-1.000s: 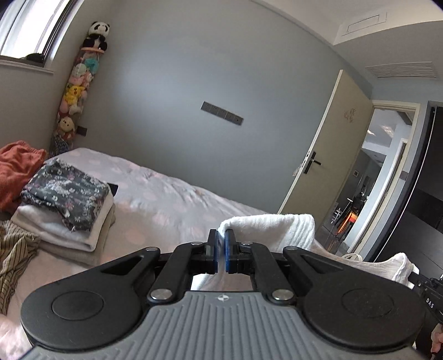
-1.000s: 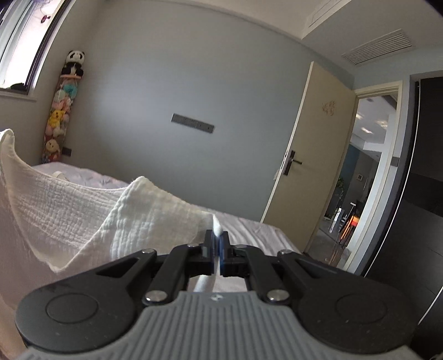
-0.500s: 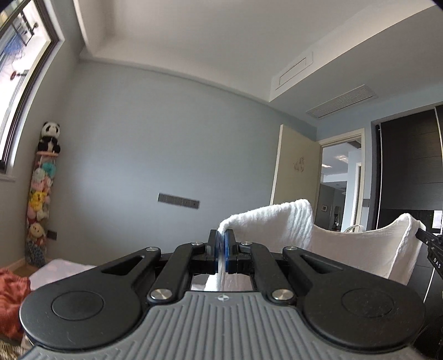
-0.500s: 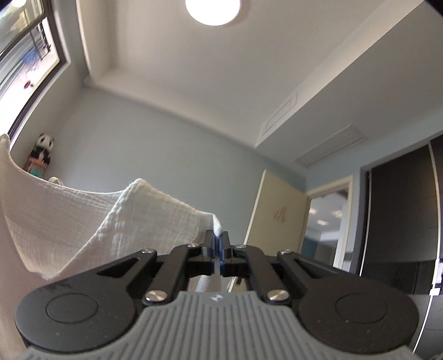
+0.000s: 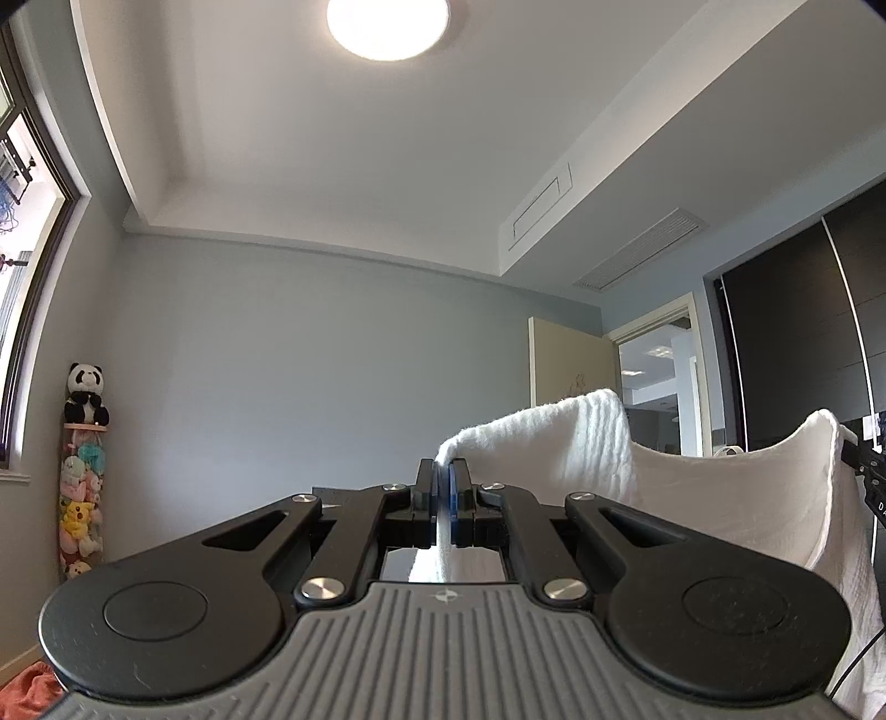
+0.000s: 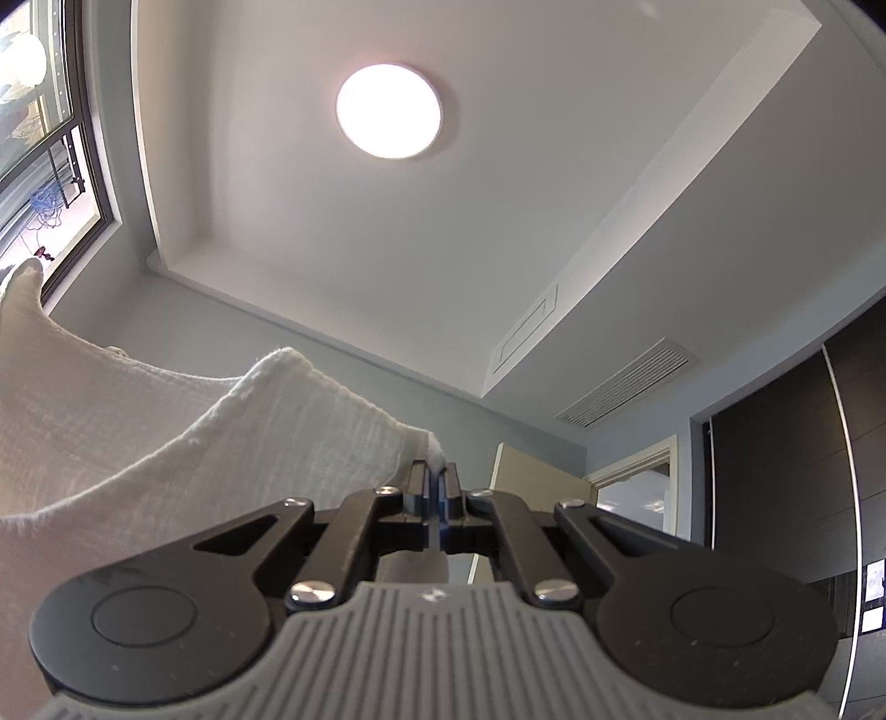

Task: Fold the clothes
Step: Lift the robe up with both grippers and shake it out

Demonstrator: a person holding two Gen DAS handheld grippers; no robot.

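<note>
Grey-blue walls and a pale recessed ceiling fill both views, with a round ceiling light (image 5: 387, 25) glowing at the top centre of the left wrist frame and again above centre in the right wrist frame (image 6: 389, 112). A window (image 6: 52, 160) edges the upper left of the right wrist view, and a dark wardrobe (image 5: 803, 343) stands at the right of the left wrist view beside an open doorway (image 5: 659, 382). At the lower left a panda toy (image 5: 85, 393) sits on top of a hanging column of plush toys (image 5: 80, 509).

The left gripper (image 5: 443, 493) has its fingers (image 5: 425, 498) clenched on a corner of a white towel (image 5: 720, 515), a thin fold of cloth running down between them. From that corner the towel spreads toward the right of the frame, its top edge sagging in a curve and rising again to a second peak at the far right, so its long axis runs roughly across the frame from left to right.

The right gripper (image 6: 436, 487) likewise pinches a corner of the white towel (image 6: 166, 443), a small tuft poking above the tips. Here the cloth extends to the left, climbing to a point at the left edge, held up in the air between the two grippers.
</note>
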